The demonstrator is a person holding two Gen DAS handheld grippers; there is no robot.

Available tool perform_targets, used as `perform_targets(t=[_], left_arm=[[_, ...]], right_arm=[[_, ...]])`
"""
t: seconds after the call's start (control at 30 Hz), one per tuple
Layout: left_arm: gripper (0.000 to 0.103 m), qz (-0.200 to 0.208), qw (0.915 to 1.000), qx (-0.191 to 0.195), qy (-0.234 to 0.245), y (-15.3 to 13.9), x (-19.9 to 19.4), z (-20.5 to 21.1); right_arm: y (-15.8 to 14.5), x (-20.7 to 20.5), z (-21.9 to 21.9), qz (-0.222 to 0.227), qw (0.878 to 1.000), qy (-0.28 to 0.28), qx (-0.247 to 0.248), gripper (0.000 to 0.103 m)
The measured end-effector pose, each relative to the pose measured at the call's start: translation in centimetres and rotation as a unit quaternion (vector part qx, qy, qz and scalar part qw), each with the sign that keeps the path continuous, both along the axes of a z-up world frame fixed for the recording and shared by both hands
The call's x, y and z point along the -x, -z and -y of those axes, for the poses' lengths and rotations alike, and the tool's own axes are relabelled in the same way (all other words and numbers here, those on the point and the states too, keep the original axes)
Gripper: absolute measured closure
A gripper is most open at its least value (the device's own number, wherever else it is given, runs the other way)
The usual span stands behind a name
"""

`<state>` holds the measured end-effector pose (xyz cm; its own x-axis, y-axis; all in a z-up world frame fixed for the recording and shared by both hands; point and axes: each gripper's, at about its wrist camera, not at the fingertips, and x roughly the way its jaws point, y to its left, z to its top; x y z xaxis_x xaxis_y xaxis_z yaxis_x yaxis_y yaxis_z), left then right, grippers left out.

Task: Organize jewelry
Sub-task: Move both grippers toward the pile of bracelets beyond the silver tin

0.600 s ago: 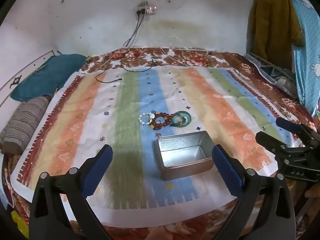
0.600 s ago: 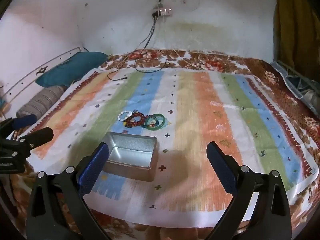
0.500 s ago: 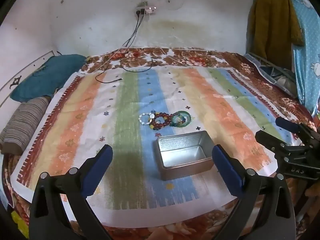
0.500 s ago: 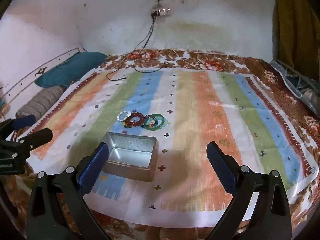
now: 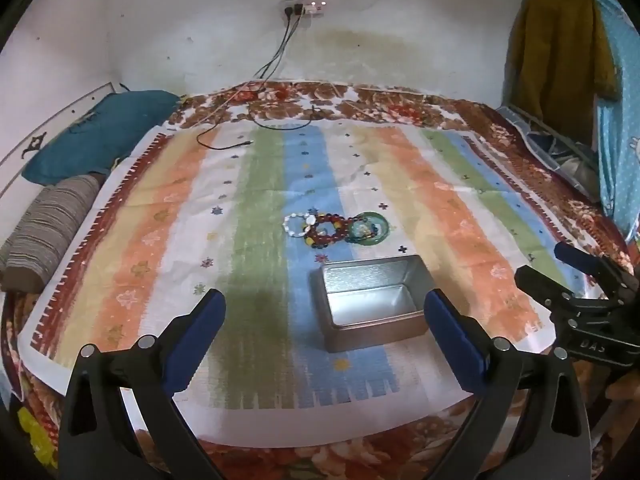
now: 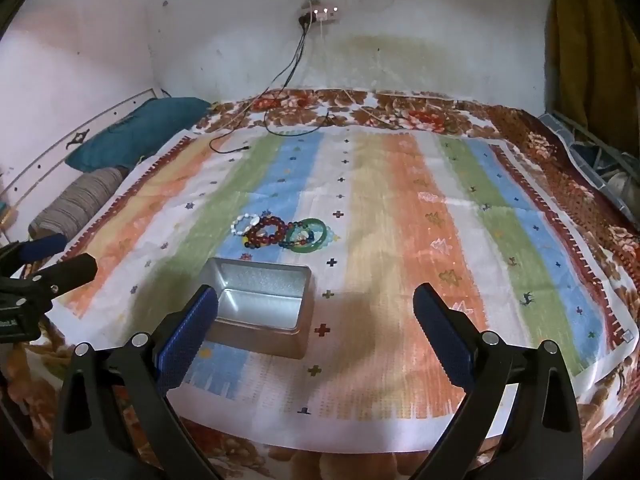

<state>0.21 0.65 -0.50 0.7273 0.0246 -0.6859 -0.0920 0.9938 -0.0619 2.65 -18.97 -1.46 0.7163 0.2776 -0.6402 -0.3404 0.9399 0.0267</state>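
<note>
Bed covered by a striped cloth over a floral blanket. Left claw hovers above the near edge of the cloth, blue pads spread wide apart, nothing between them. Right claw likewise wide apart and empty, over the near edge further right. Open metal tin sits on the blue stripe, empty inside as far as the glare allows. Just beyond it, at 12 o'clock from the tin, lies the jewelry in a row: white bead bracelet at 9 o'clock, dark red bead bracelet in the middle, green bangle at 3 o'clock, all touching or overlapping, close to the tin but apart from it. Teal pillow and striped bolster at 9 o'clock on the bed. Black cable trails from a wall socket at 12 o'clock.
</note>
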Motion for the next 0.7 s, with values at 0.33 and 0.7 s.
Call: perform_targets(t=[0.33,0.7], left_arm=[[0.006,-0.013,0.9998,-0.008,-0.015,0.2,-0.5,-0.4],[0.006,-0.03,0.9992,-0.015,-0.022,0.0,-2.0,-1.1]], right_arm=[[0.3,-0.4,-0.6,-0.011,1.0,-0.006,0.004,0.004],[0.2,-1.4,-2.2,0.006,0.998,-0.029,0.049,0.004]])
